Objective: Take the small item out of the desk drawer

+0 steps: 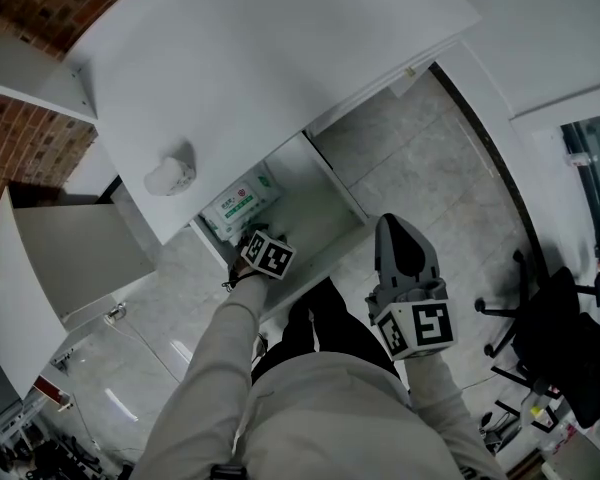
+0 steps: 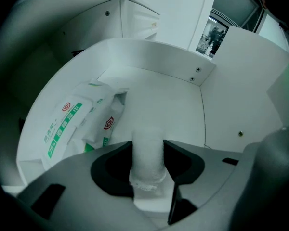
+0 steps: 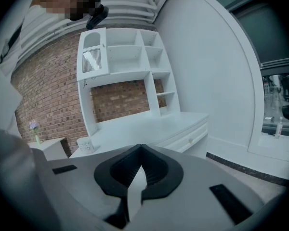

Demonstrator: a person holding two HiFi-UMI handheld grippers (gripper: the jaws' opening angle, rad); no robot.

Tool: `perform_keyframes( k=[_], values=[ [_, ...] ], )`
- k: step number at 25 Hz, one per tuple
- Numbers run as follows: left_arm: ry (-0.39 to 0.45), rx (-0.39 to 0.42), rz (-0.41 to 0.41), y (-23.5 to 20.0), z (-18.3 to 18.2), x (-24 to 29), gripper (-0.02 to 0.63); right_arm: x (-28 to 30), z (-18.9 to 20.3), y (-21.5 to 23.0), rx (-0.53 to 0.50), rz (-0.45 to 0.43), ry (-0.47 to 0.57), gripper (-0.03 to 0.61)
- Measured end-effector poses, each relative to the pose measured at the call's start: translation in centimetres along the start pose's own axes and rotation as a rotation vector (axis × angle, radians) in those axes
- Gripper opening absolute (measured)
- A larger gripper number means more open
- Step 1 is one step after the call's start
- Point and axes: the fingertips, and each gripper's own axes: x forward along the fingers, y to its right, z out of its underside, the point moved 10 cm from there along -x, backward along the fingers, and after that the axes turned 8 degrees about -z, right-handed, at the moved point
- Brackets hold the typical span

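The open white desk drawer (image 1: 325, 213) sits under the desktop edge in the head view. My left gripper (image 1: 252, 242) points steeply down into it. In the left gripper view a small white cylindrical item (image 2: 148, 148) stands upright between the jaws of the left gripper (image 2: 148, 159), and both dark pads (image 2: 176, 160) touch its sides. Two green-and-white wipe packets (image 2: 70, 124) lie at the drawer's left (image 1: 242, 200). My right gripper (image 1: 395, 230) is held apart to the right, over the floor, with its jaws (image 3: 140, 153) together and nothing in them.
The white desktop (image 1: 260, 58) carries a small white cup (image 1: 170, 175). A second open white compartment (image 1: 70, 253) stands to the left. A black office chair (image 1: 550, 338) is at the right on the tiled floor. A brick wall and white shelf unit (image 3: 125, 66) rise behind the desk.
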Motion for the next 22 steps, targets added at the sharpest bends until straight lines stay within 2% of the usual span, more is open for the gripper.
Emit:
perform_keyframes(
  k=[4,12,22],
  values=[
    [0.050,-0.014,-0.010,-0.3,-0.3,-1.3,0.195,0.0,-0.1,-0.4,-0.002,-0.006,0.010,0.028],
    [0.212,-0.077,-0.058,-1.4,-2.2,-6.2,0.193,0.0,-0.3,-1.4,-0.009,-0.037,0.028,0.028],
    [0.359,-0.139,-0.107,-2.7,-2.5,-11.5,0.193,0.0,-0.6,-3.7,-0.011,-0.079,0.047,0.028]
  ],
)
